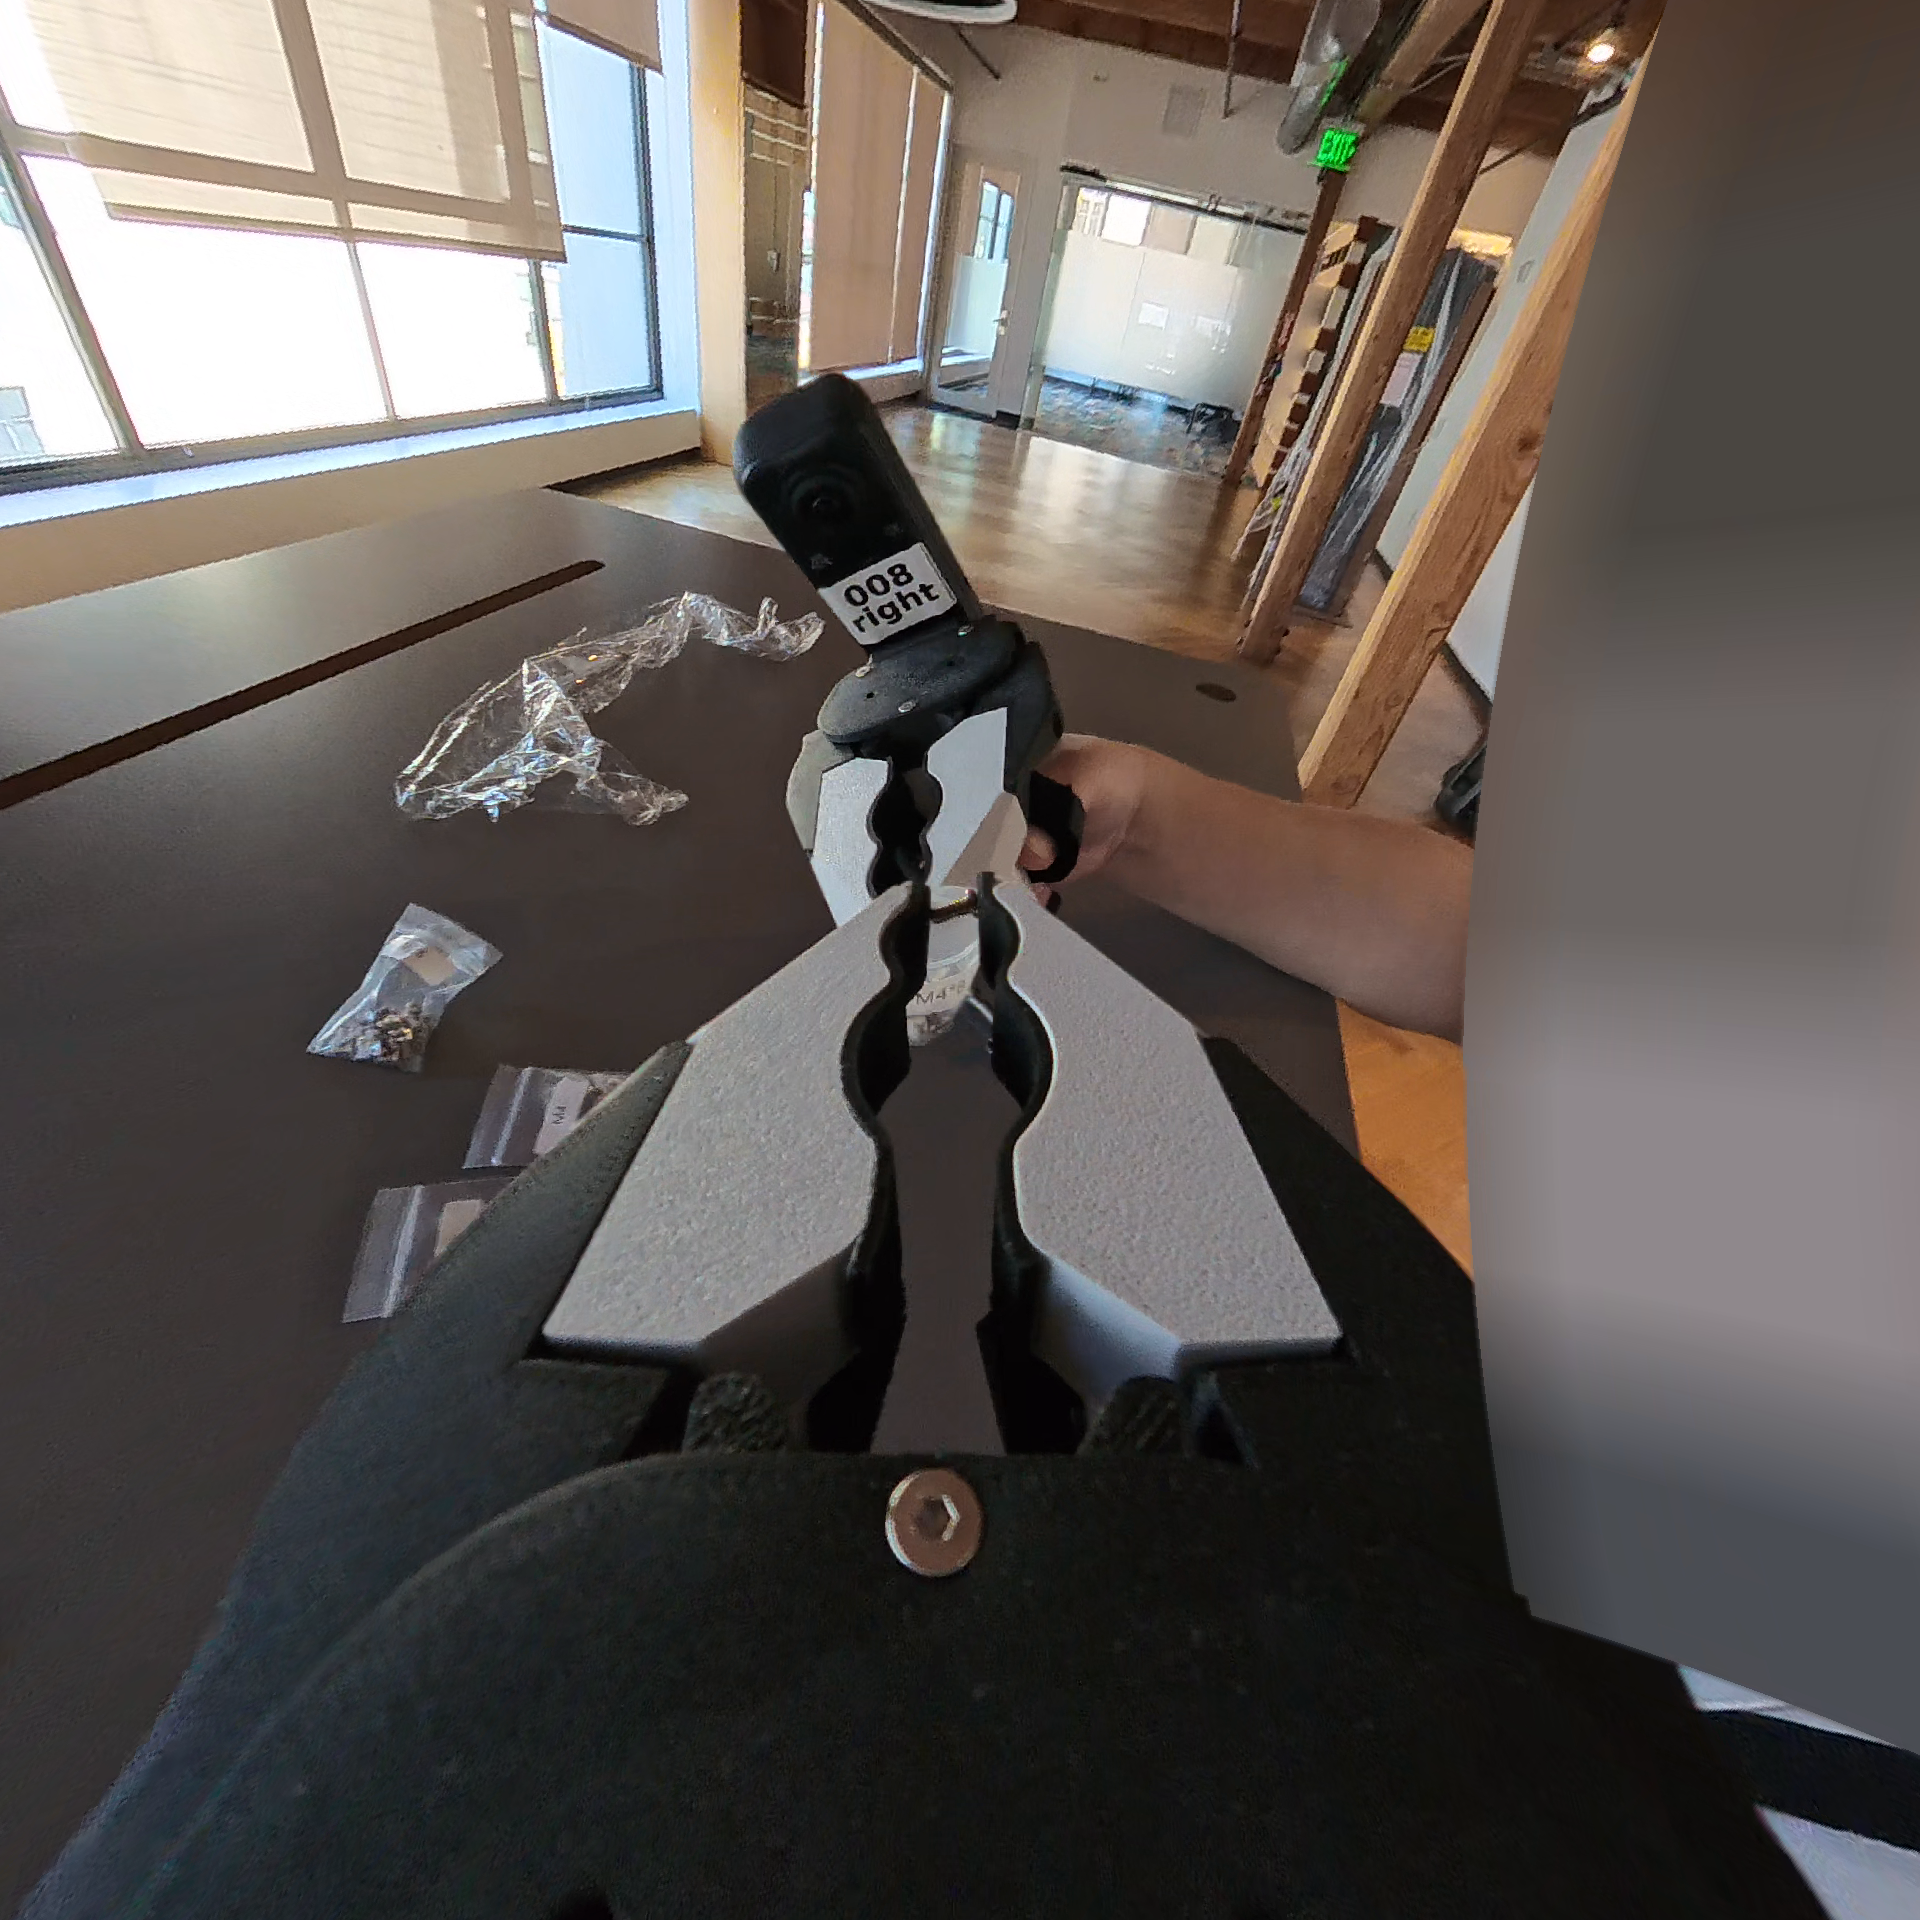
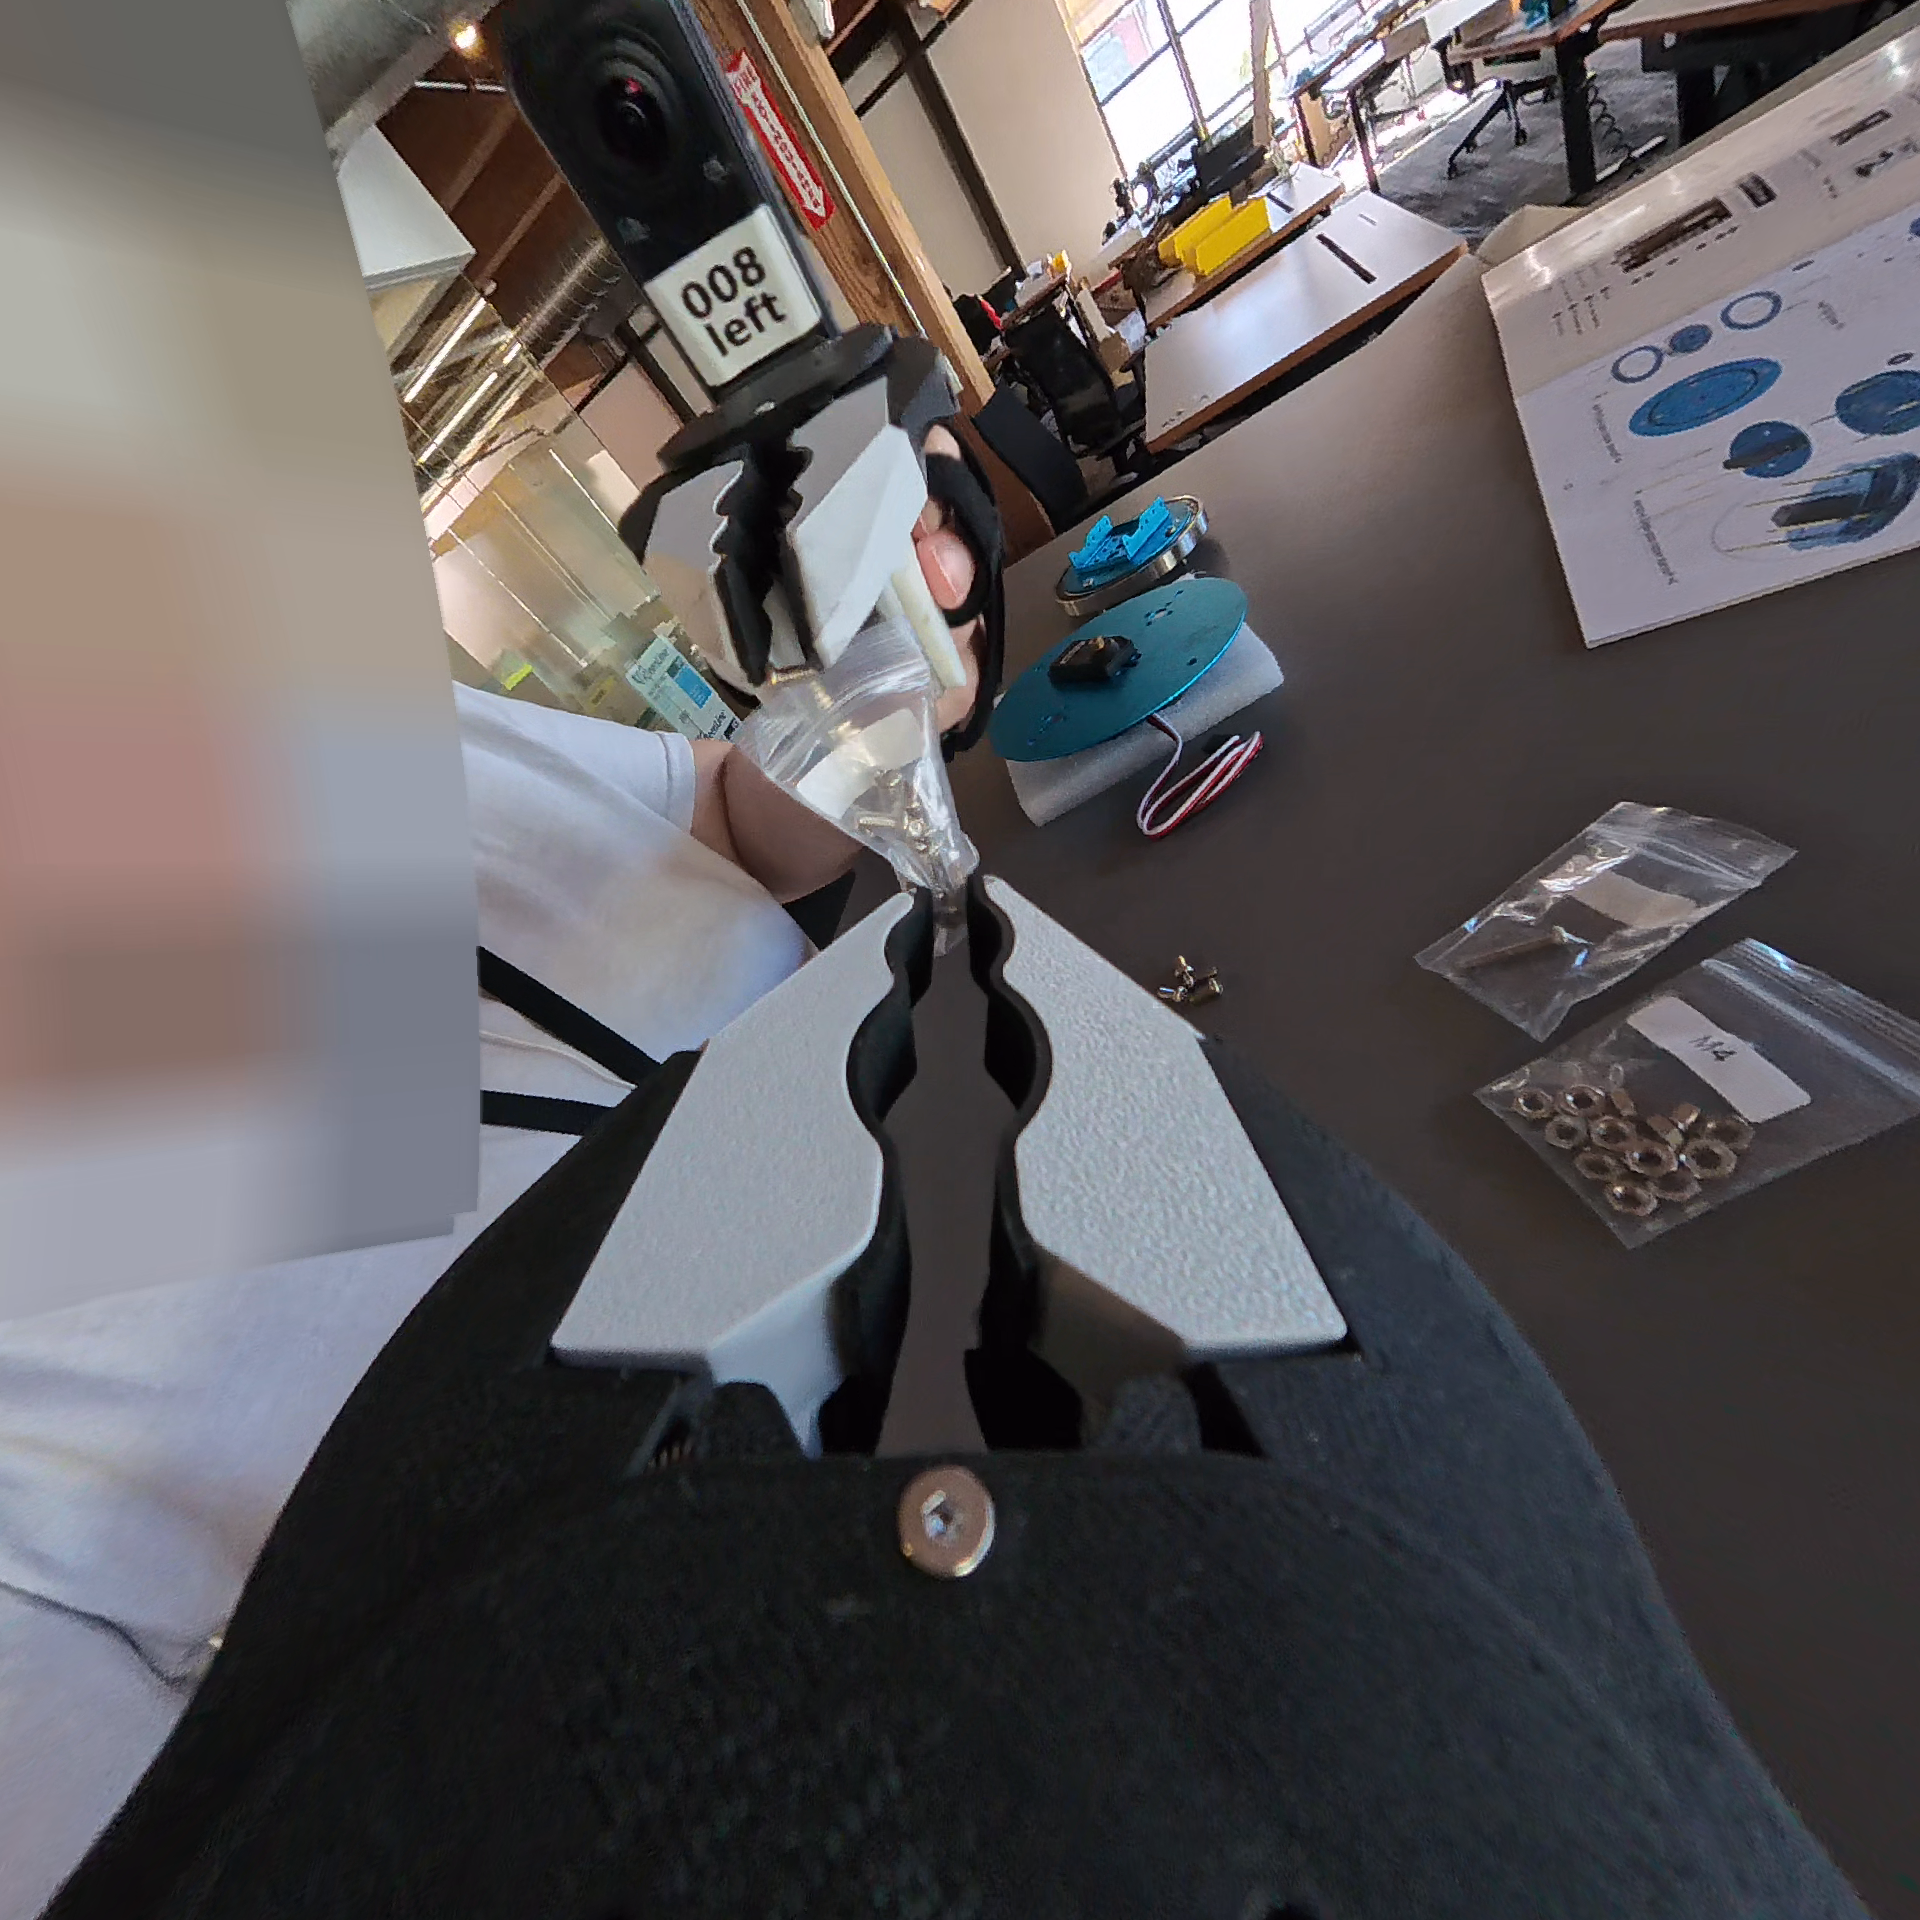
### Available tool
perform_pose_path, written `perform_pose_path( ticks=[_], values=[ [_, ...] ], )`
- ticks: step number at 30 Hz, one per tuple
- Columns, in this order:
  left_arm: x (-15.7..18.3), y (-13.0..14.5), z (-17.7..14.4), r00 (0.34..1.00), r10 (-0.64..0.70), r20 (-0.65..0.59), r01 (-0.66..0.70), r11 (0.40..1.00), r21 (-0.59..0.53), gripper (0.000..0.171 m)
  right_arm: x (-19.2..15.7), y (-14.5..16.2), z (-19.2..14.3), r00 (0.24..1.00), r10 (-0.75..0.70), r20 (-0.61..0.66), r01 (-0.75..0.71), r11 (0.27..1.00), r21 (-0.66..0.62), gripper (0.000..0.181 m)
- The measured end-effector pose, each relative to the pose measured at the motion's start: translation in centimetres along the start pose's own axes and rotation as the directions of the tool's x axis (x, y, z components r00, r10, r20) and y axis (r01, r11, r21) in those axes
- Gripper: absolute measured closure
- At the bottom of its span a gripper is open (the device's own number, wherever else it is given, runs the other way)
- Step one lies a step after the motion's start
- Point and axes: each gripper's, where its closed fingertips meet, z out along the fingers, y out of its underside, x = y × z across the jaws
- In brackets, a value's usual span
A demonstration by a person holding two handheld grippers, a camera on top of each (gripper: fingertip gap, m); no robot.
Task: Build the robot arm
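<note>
We hold one small clear bag of screws point(image 2: 894, 821) stretched between both tools above the dark table point(image 2: 1351, 644): the right gripper point(image 2: 948, 902) pinches its lower corner, the left gripper point(image 1: 951, 902) clamps its top edge. A few loose screws point(image 2: 1190, 979) lie just beyond our right tips. Further along the table sit two clear parts bags point(image 2: 1605, 914), a blue disc point(image 2: 1117, 665) on foam and an instruction sheet point(image 2: 1714, 416). Crumpled plastic wrap point(image 1: 551, 717) lies toward the window-side edge.
</note>
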Motion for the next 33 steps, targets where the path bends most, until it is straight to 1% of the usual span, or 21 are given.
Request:
perform_pose_path(
  ticks=[2, 6, 11, 18, 21, 25, 27, 29, 31, 33],
  values=[
    [-0.4, 0.0, 0.0, 0.999, 0.004, 0.032, -0.003, 1.000, -0.017, 0.163, 0.2, 0.1, 0.1, 1.000, -0.010, -0.016, 0.010, 1.000, -0.007, 0.177],
    [-0.6, 0.3, 0.2, 0.999, 0.013, 0.051, -0.011, 0.999, -0.044, 0.163, 0.3, -0.1, 0.0, 1.000, -0.010, -0.027, 0.010, 1.000, 0.006, 0.177],
    [-0.9, 0.2, 0.3, 0.997, 0.007, 0.080, -0.003, 0.999, -0.042, 0.163, 0.3, -0.2, 0.0, 0.999, -0.010, -0.033, 0.010, 1.000, 0.008, 0.177],
    [-0.9, 0.1, 0.1, 0.997, -0.025, 0.071, 0.027, 0.999, -0.030, 0.161, 0.4, -0.2, 0.0, 1.000, 0.002, -0.027, -0.002, 1.000, 0.013, 0.177],
    [-0.9, 0.1, 0.1, 0.997, -0.022, 0.076, 0.025, 0.999, -0.038, 0.159, 0.3, -0.2, 0.1, 1.000, 0.008, -0.022, -0.008, 1.000, 0.015, 0.177],
    [-0.4, -0.5, -0.4, 0.997, -0.016, 0.074, 0.017, 1.000, -0.018, 0.158, 0.7, 0.0, -0.2, 0.999, 0.008, -0.041, -0.008, 1.000, 0.001, 0.177],
    [-0.1, -0.6, -1.0, 0.997, -0.015, 0.078, 0.016, 1.000, -0.005, 0.158, 1.4, 0.2, -0.8, 0.996, 0.001, -0.090, -0.003, 1.000, -0.024, 0.177],
    [0.0, -0.1, -1.8, 0.995, -0.013, 0.097, 0.014, 1.000, -0.006, 0.158, 3.3, 1.0, -2.2, 0.977, -0.020, -0.214, 0.002, 0.996, -0.084, 0.177],
    [0.0, 1.0, -2.6, 0.992, -0.022, 0.121, 0.026, 0.999, -0.030, 0.159, 5.0, 1.9, -3.9, 0.943, -0.048, -0.328, -0.002, 0.988, -0.151, 0.177],
    [0.2, 2.6, -3.2, 0.991, -0.036, 0.131, 0.045, 0.997, -0.066, 0.161, 6.2, 2.8, -5.4, 0.908, -0.077, -0.412, -0.014, 0.977, -0.215, 0.177]
  ],
)
